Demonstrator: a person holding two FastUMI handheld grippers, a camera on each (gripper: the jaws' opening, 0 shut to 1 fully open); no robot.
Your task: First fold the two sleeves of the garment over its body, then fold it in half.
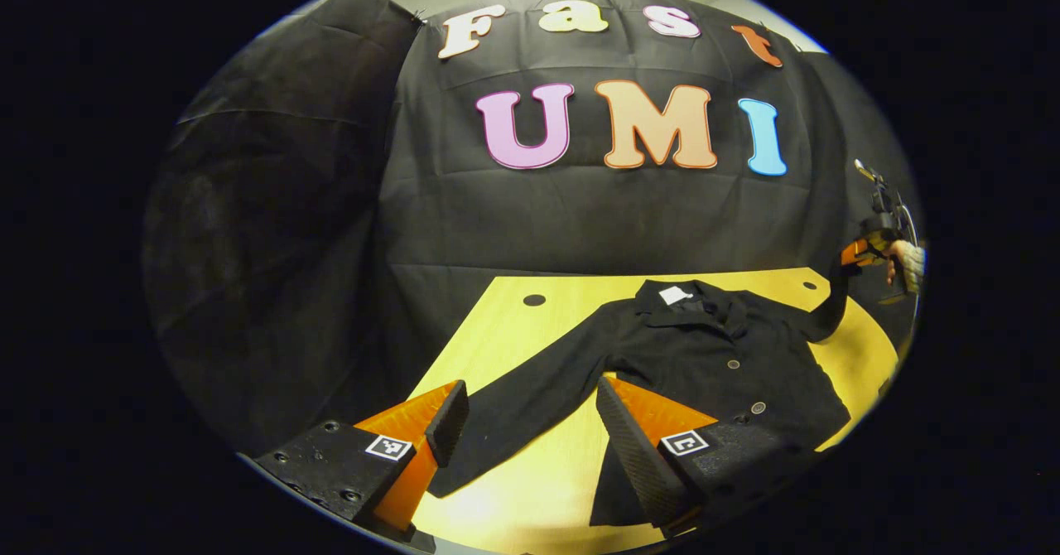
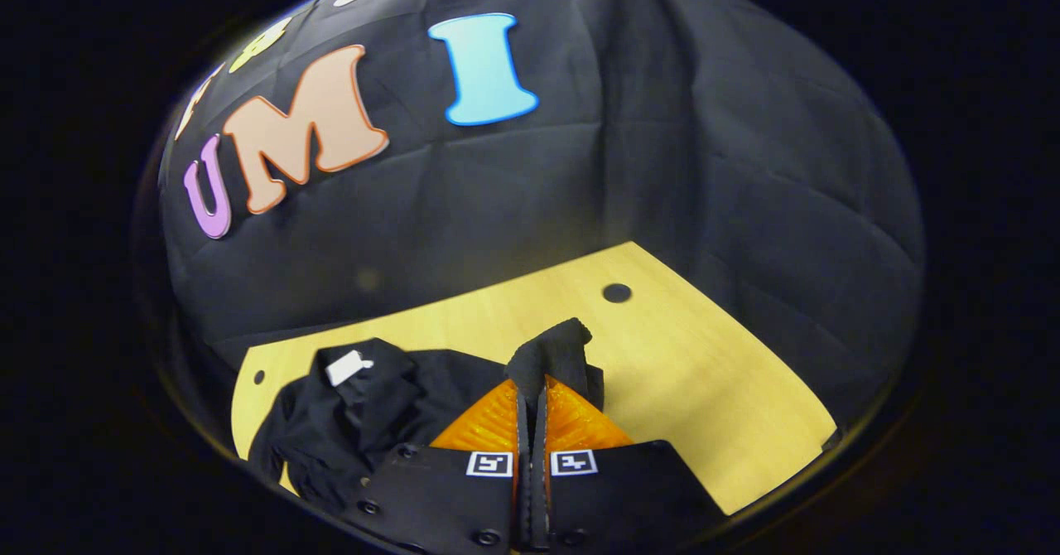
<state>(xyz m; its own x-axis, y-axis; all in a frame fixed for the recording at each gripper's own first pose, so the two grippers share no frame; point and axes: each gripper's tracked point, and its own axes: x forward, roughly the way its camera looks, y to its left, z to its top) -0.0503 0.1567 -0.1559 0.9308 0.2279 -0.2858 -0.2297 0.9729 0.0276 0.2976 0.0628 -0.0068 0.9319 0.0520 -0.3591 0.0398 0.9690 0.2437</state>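
Two grippers are at work, and we see them in opposite states. In the left gripper view, the left gripper (image 1: 530, 422) hangs with its orange, ribbed-padded fingers spread wide above the near edge of the table (image 1: 513, 323), one finger on each side of the left sleeve (image 1: 513, 406), touching nothing that we can make out. The black jacket (image 1: 704, 348) lies face up on the yellow wooden table, collar toward the back wall, a white tag (image 1: 675, 294) at the neck and small round buttons (image 1: 733, 364) down its front. Bare wood stays open to the left of the sleeve and along the far edge, where a dark round hole (image 1: 534, 300) sits in the tabletop.

In the right gripper view, the right gripper (image 2: 531, 410) has its fingers pressed together on the cuff of the right sleeve (image 2: 555, 348), the soft matte cloth bunching above the tips. From the left gripper view we see that sleeve lifted off the table near its right edge. A broad stretch of bare table lies to the right of the pinched cuff, with another hole (image 2: 616, 292) near the back corner.
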